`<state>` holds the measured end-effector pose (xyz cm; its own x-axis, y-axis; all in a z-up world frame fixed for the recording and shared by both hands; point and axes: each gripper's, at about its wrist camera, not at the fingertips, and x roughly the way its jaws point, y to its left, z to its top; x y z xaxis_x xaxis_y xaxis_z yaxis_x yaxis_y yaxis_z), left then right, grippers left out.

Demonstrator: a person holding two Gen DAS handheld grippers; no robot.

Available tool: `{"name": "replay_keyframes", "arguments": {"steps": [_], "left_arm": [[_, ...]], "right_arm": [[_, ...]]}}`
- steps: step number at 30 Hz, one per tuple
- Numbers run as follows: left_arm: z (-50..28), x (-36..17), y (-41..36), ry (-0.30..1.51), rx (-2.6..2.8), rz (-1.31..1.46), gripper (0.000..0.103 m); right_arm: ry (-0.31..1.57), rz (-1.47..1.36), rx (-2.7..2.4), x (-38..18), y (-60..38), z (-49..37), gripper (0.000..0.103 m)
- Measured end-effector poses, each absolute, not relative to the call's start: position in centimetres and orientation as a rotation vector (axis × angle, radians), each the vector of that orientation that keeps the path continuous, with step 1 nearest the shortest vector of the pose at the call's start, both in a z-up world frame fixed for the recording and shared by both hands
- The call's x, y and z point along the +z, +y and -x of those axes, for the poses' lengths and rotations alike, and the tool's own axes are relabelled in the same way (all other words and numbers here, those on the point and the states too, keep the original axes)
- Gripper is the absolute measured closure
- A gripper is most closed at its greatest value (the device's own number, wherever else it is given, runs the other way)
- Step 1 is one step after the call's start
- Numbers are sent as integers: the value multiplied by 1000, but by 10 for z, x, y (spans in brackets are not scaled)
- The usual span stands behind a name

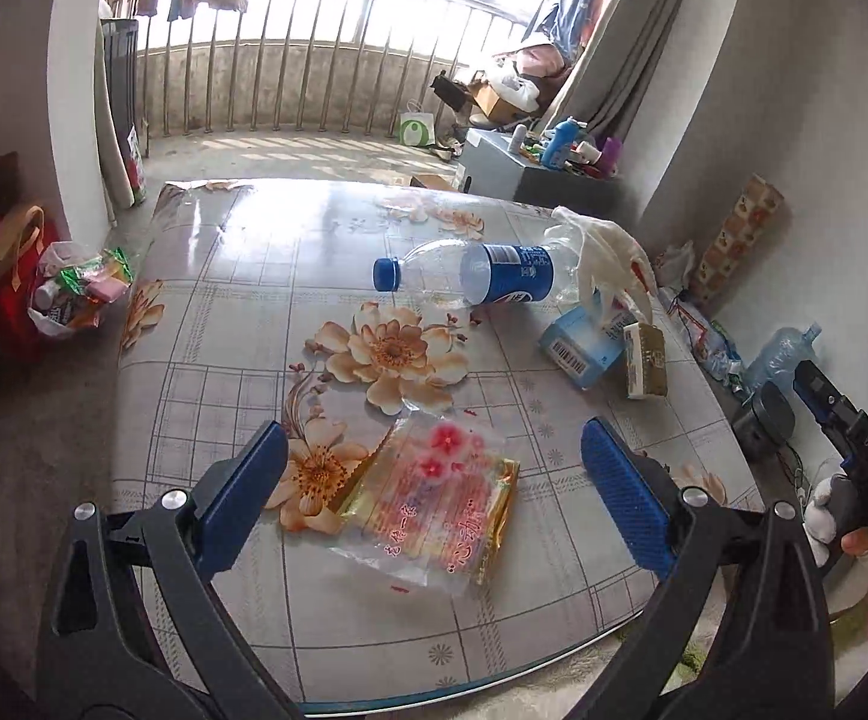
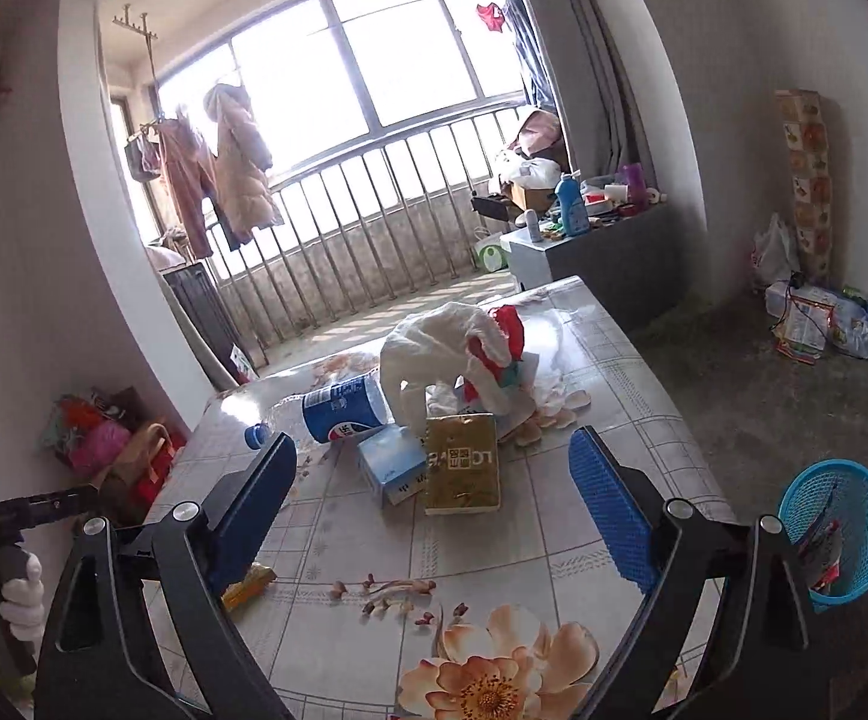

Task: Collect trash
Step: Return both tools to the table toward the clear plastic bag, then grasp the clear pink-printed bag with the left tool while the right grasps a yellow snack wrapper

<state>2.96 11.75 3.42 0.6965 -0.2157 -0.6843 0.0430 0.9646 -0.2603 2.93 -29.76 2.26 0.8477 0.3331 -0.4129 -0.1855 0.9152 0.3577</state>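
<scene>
My left tongs (image 1: 434,474) stand wide apart above the near part of the flower-print table (image 1: 242,276), with nothing gripped. Between and just below their blue pads (image 1: 248,486) lies a clear snack wrapper (image 1: 434,516) with gold edges and pink flowers, flat on the tablecloth; the pads do not touch it. Farther out ahead of these tongs, an empty plastic bottle (image 1: 469,276) with a blue cap and blue label lies on its side. To the right of it sit a crumpled white plastic bag (image 1: 601,264), a light blue carton (image 1: 583,348) and a small gold-and-white pack (image 1: 646,360), close together.

My right tongs (image 2: 434,504) also gape wide and hold nothing. Straight ahead between their fingers I see the gold pack (image 2: 460,465) and the blue carton (image 2: 389,465) side by side, the bottle (image 2: 338,411) to the left beyond them, and the white bag (image 2: 451,354) heaped behind. A gold corner of the wrapper (image 2: 248,585) peeks out beside the left finger. Off to the right of these tongs, on the floor past the table edge, stands a blue mesh basket (image 2: 835,516) with some scraps in it.
</scene>
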Motion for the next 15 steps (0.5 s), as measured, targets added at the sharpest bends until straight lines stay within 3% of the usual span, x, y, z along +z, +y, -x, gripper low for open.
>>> {"name": "replay_keyframes", "arguments": {"steps": [2, 7, 15], "left_arm": [[-27, 15, 123, 825, -138, 274, 11], [-37, -17, 125, 902, -122, 304, 45], [-60, -57, 123, 1007, -129, 275, 74]], "right_arm": [[543, -329, 351, 14, -282, -32, 22], [716, -390, 524, -13, -238, -42, 39], [1021, -537, 705, -73, -185, -79, 61]]}}
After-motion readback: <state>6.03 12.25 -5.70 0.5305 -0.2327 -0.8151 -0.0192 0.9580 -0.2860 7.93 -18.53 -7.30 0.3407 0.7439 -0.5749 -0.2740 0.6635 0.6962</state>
